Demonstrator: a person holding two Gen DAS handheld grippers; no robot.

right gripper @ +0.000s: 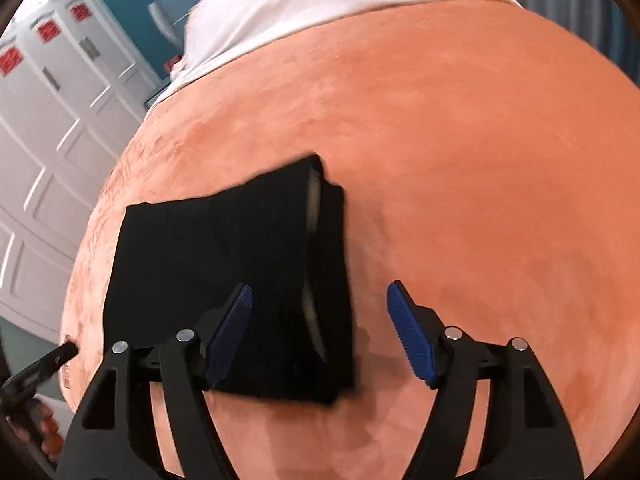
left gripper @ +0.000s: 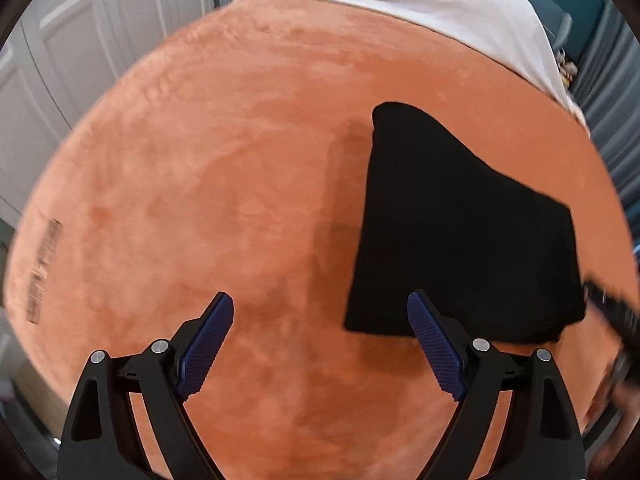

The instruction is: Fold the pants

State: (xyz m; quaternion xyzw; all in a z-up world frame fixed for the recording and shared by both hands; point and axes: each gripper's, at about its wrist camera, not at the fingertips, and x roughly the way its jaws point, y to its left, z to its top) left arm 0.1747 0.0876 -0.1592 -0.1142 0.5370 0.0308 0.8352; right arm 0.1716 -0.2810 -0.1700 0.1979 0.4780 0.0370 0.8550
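Left wrist view: the left gripper (left gripper: 320, 344) hangs over the blanket (left gripper: 200, 160) with its jaws spread wide and nothing between them. The pants (left gripper: 460, 220) lie as a compact black bundle on the blanket, ahead and to the right; the right-hand pad overlaps the bundle's near edge in this view, but contact cannot be confirmed. The bundle appears already folded, so the step in hand is judged to be a final check or release. To finish well, keep the jaws spread, lift straight up, and avoid dragging the near edge, which would open the layers. Open blanket extends to the left and ahead; a white sheet (left gripper: 420, 0) borders the far edge.

Right wrist view: the right gripper (right gripper: 320, 332) is also spread and empty. The pants (right gripper: 208, 264) sit under and ahead of its left finger, with the stacked layers showing along the bundle's right edge. If that edge needs squaring, press down flat rather than pinch. Clear blanket (right gripper: 480, 160) lies to the right; the blanket's edge runs close on the left, so movement belongs rightward.
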